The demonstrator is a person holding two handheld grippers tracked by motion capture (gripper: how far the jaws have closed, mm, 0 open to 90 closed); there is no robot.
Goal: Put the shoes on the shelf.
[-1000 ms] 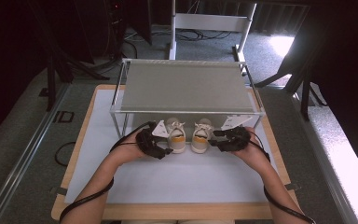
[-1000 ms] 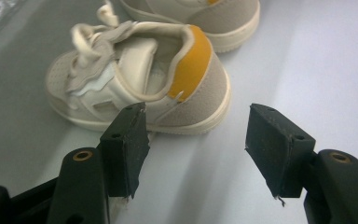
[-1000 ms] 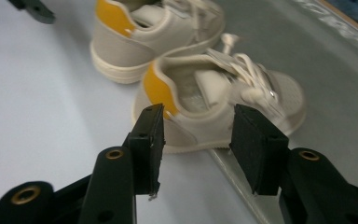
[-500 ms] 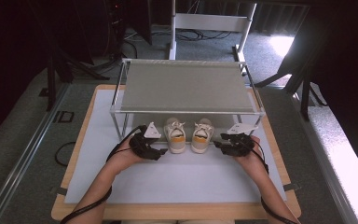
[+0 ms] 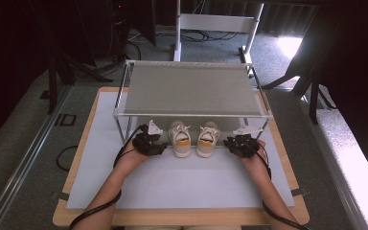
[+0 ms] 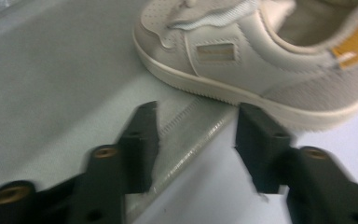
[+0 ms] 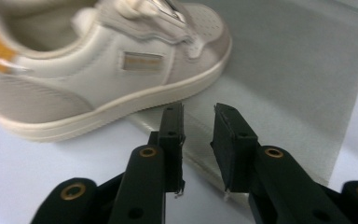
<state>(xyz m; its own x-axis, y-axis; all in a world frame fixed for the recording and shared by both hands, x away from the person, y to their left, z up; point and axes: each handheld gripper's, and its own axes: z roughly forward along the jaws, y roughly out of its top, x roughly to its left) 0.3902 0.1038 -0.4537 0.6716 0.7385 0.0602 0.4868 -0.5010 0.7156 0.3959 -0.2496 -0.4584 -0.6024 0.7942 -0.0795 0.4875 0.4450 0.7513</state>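
Shoes, a cream pair, stood side by side at the near edge of the rack's lower shelf (image 5: 249, 125): left shoe (image 5: 180, 140), right shoe (image 5: 207, 140), heels toward the person. Left gripper (image 5: 148, 142) sat just left of the pair, its jaws spread wide and gripping nothing. Right gripper (image 5: 239, 143) sat just right, jaws parted narrowly, also gripping nothing. White mat (image 5: 182, 182) covered the table.

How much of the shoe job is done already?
Done: both shoes, left shoe and right shoe, sit side by side at the front of the rack's lower shelf. In hand: nothing; the left hand-held gripper and right hand-held gripper are open beside them. Left: maybe pushing the heels further in.
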